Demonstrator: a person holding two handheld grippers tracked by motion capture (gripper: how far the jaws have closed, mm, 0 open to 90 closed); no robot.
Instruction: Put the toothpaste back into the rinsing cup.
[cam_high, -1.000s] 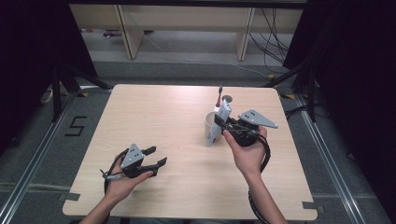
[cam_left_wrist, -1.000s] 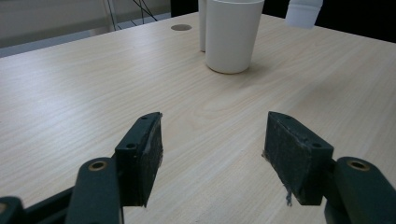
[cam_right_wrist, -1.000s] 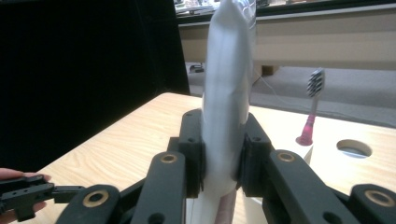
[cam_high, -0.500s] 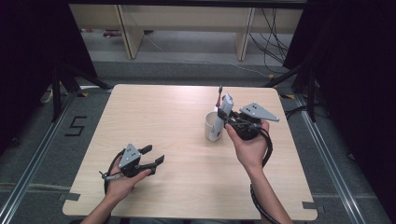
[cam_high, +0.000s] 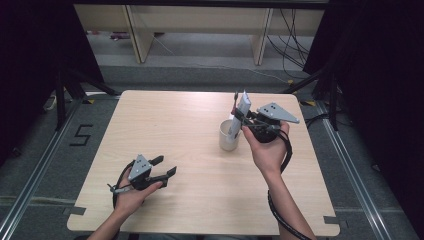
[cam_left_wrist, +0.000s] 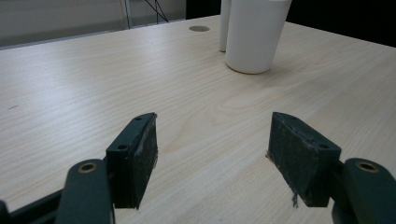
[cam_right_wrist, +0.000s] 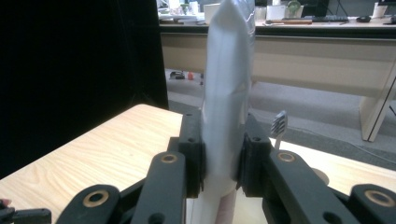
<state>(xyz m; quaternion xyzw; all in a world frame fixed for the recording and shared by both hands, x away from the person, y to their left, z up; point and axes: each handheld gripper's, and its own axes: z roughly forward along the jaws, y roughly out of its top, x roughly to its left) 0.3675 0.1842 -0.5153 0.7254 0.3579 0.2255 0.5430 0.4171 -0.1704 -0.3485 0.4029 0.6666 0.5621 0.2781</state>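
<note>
A white cup stands right of the table's middle, with a toothbrush upright in it. My right gripper is shut on a white tube, held upright with its lower end at the cup's rim. In the right gripper view the tube is squeezed between the pads of my right gripper, and the brush head shows beyond. My left gripper rests low at the front left. Its jaws have just been opening, and my left gripper has only bare wood between its pads, with the cup farther off.
The wooden table has a small round cable hole near its far side. Shelving legs and cables stand on the floor beyond it. Dark curtains hang at both sides.
The right hand has shifted slightly up and to the right with the tube. The left gripper's jaws stand a little wider than a second ago.
</note>
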